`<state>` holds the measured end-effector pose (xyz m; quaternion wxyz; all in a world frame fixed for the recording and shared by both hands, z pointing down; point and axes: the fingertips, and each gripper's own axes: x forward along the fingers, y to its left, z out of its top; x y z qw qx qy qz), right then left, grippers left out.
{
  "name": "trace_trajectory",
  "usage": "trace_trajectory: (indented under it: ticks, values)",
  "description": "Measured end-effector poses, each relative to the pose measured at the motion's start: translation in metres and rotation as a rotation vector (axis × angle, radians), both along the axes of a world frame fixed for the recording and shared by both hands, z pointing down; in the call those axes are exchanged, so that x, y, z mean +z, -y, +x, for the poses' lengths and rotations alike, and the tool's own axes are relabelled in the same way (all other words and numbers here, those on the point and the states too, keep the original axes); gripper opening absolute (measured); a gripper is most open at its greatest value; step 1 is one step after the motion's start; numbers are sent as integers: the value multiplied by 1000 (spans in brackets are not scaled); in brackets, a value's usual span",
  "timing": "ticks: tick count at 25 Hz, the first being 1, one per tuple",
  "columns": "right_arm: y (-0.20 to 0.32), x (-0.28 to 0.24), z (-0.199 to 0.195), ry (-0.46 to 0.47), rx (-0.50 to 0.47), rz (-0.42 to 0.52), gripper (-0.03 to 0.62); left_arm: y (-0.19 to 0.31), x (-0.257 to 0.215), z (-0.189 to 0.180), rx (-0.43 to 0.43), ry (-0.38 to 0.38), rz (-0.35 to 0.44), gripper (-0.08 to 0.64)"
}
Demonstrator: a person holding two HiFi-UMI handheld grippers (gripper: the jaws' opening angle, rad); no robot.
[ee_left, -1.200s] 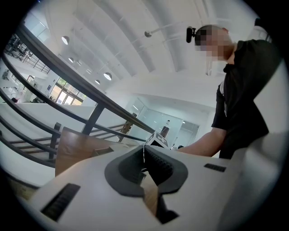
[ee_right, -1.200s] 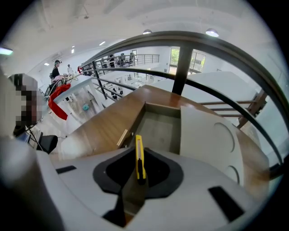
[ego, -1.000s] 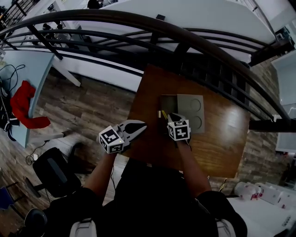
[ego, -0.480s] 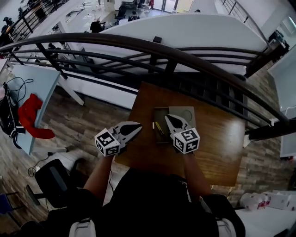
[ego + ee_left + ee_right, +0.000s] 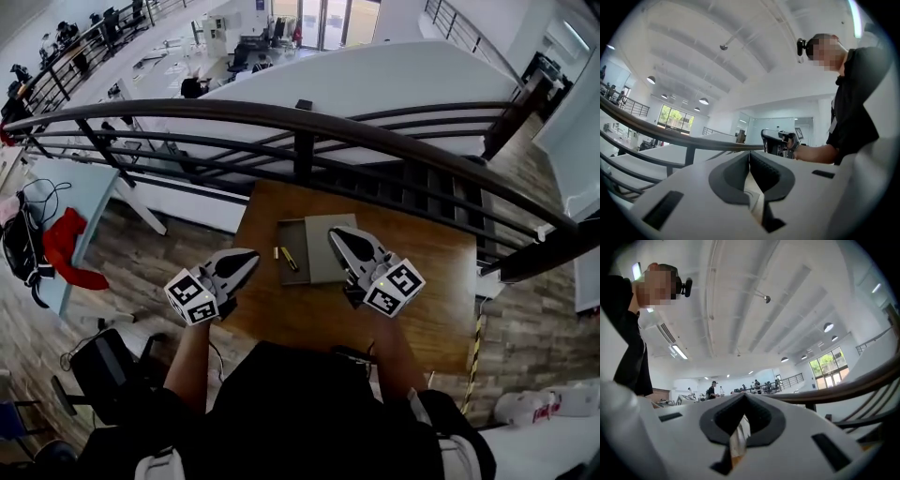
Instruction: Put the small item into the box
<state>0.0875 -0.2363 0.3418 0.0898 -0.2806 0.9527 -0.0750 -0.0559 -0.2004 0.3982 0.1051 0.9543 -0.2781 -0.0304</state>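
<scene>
The grey box (image 5: 285,273) lies open on the brown table (image 5: 422,281), its lid (image 5: 328,253) folded out to the right. A small yellow item (image 5: 289,260) lies inside the box's tray. My left gripper (image 5: 247,257) is held to the left of the box, over the table's left edge, shut and empty. My right gripper (image 5: 337,235) hovers over the lid, shut with nothing in it. Both gripper views point up at the ceiling; the left gripper (image 5: 750,157) and right gripper (image 5: 744,398) each show their jaws closed together.
A dark curved railing (image 5: 309,117) runs just beyond the table's far edge, with a drop to a lower floor behind it. A black chair (image 5: 108,370) stands at the lower left. The right gripper (image 5: 780,140) also shows in the left gripper view.
The right gripper has drawn back from the box and risen, leaving the yellow item in the tray. Both grippers have tilted upward, and the head camera has shifted.
</scene>
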Motion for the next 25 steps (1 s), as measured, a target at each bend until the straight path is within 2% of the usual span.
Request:
trace_trajectory:
  ticks: [6,11,14,16,19,25]
  values:
    - [-59,-6,48,68,-108,73,11,-49,0,41,-41,-11,10,17]
    - [-121,14,82,80,-151,57,11,-106,20,69,-68,-18,-31,17]
    - [-144,26,93,113,-167,20,11,-128,42,86,-54,74,-41,17]
    - [-165,34,96,154,-211,-8,11,-146,50,99,-27,127,-30,17]
    - [-201,40,100,168,-216,-11,11,-177,46,111,33,77,-30,17]
    - [-288,50,87,82,-173,-16,11,-256,41,113,123,19,-21,17]
